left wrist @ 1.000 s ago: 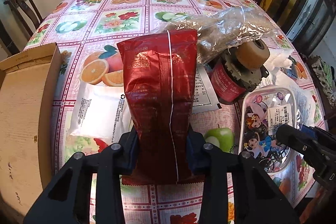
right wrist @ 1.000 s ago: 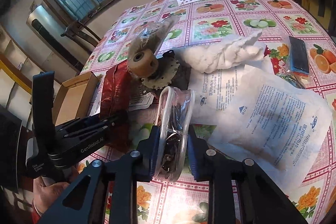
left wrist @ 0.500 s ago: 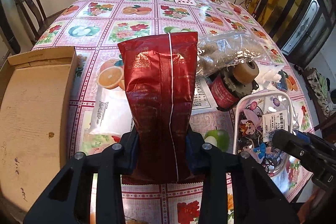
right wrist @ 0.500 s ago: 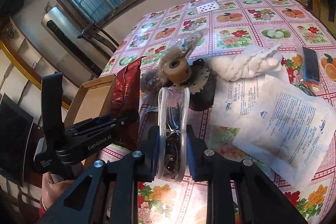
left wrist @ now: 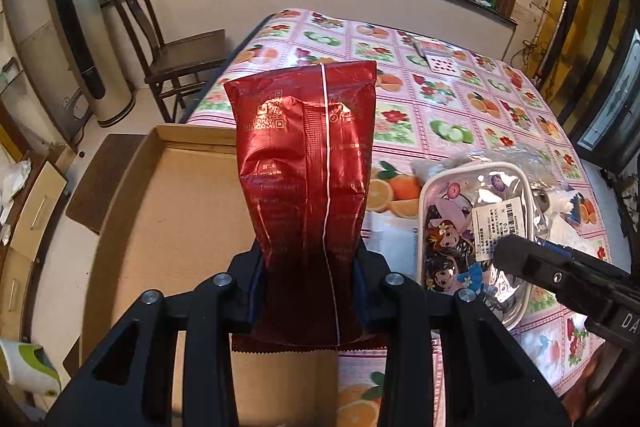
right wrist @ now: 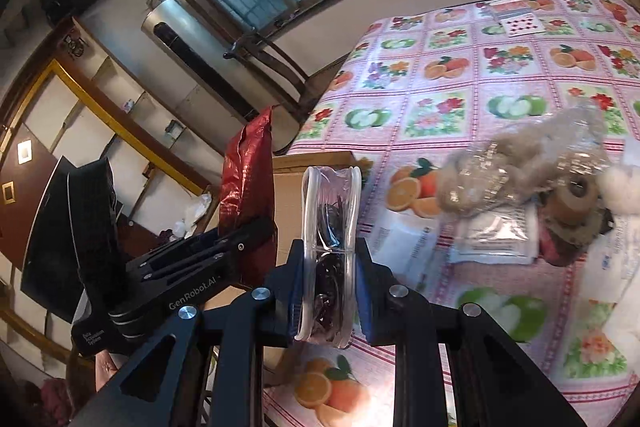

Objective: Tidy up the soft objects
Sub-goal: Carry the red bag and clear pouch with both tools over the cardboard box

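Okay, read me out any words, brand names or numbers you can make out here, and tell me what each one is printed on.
"GenRobot.AI": on the side of the left tongs, seen from the right wrist.
"DA": cut-off letters on the right tongs, seen from the left wrist.
Red foil bag: gold QR code and print, too small to read.
Clear cartoon pouch: white barcode sticker, too small.
White paper packets: blurred, unreadable.

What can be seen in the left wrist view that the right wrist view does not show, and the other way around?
Only the left wrist view shows the cartoon print and barcode label on the clear pouch. Only the right wrist view shows the tape roll and the white paper packets. Both show the red foil bag in the left hand-held gripper, the pouch in the right hand-held gripper, and the cardboard box.
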`<move>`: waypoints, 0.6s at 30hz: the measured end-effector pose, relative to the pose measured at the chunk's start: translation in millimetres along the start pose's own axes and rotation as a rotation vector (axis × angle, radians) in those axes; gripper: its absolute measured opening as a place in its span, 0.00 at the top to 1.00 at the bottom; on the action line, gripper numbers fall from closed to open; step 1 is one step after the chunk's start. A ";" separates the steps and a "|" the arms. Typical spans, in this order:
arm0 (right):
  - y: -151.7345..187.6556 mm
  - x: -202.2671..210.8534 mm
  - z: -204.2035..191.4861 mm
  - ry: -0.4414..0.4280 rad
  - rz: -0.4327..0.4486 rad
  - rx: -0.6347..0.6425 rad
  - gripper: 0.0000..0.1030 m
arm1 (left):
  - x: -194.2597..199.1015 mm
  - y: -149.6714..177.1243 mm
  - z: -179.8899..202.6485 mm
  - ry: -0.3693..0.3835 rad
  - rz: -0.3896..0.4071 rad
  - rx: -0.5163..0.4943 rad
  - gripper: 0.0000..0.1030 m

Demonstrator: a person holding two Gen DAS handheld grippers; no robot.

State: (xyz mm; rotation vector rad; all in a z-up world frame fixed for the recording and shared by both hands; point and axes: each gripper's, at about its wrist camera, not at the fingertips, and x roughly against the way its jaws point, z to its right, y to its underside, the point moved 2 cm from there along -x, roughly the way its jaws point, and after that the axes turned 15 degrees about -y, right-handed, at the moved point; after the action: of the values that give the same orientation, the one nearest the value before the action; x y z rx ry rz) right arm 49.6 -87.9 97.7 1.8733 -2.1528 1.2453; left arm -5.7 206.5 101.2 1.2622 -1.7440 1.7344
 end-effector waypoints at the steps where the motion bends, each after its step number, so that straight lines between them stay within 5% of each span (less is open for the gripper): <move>1: -3.7 -12.2 -4.1 -0.012 -0.007 0.001 0.77 | -4.3 -1.1 -9.4 -0.017 -0.006 0.007 0.68; 18: -22.8 -152.0 17.6 -0.044 -0.096 -0.101 0.77 | -79.4 -7.6 -72.0 -0.128 -0.106 0.034 0.68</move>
State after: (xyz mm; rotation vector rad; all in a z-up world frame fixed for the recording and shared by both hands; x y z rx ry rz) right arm 118.9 27.8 21.8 1.9541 -2.0769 1.0674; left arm 19.1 300.6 55.7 1.4819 -1.6888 1.6630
